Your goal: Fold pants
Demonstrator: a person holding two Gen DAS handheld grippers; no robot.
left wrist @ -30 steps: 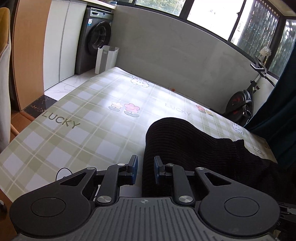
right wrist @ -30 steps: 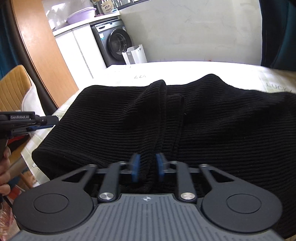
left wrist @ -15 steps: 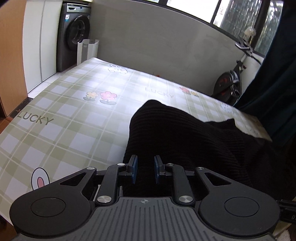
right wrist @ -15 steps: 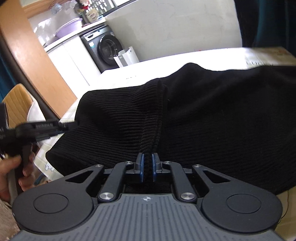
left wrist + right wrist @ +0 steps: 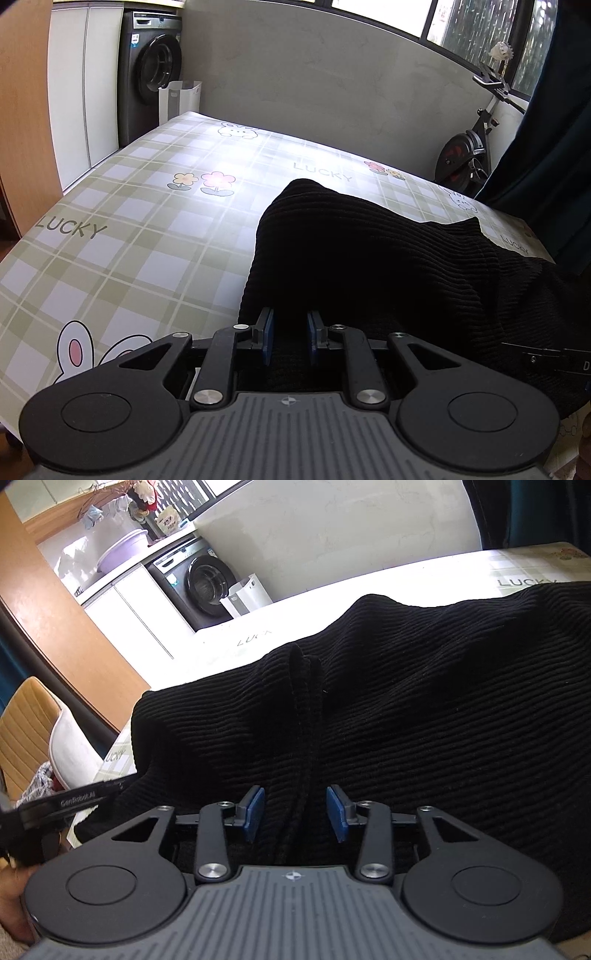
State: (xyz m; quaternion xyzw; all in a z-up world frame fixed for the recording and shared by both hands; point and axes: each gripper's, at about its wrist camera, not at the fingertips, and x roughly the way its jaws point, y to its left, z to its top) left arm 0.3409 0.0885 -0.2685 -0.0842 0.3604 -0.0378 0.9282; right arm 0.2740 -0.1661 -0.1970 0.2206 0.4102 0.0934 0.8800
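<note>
Pants (image 5: 369, 258) lie bunched at the near right edge of the checked table (image 5: 147, 221) in the left wrist view, where the left gripper (image 5: 289, 339) still pinches a fold of black cloth. Right wrist view: the right gripper (image 5: 295, 814), clamped a moment ago, is opening, its pads now clear of the seam ridge between them, so that side looks laid down and released.

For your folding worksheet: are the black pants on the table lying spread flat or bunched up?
Bunched up. The black pants rise in humps over the checked tablecloth, with a raised fabric ridge running toward the right gripper, whose jaws are opening.
</note>
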